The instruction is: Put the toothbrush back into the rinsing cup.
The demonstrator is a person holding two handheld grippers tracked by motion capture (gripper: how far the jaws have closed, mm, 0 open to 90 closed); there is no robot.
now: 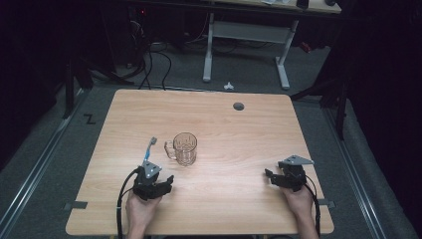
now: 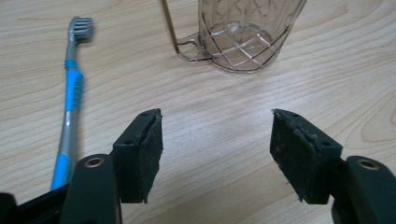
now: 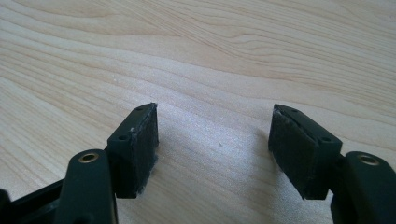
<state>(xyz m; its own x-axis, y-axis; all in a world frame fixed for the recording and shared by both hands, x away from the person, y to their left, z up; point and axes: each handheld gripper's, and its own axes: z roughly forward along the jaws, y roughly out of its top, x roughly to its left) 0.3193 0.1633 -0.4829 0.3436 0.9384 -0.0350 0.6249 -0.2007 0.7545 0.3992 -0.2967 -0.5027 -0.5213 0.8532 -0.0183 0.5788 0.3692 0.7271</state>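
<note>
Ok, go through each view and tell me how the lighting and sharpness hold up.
High view: table evenly lit, surroundings dark, slightly soft. Left gripper view: toothbrush and clear mug sharp, faint glints on the mug. Right gripper view: wood grain crisp, soft shadow between the jaws.

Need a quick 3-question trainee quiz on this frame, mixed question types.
1. True or false: the toothbrush stands inside the clear mug.
2. Which gripper is nearer the mug: A) left gripper B) right gripper?
3. What lies between the right gripper's jaws?

Key: 1 false, it lies flat on the table beside the mug. 2 A. 3 Nothing, just bare table.
</note>
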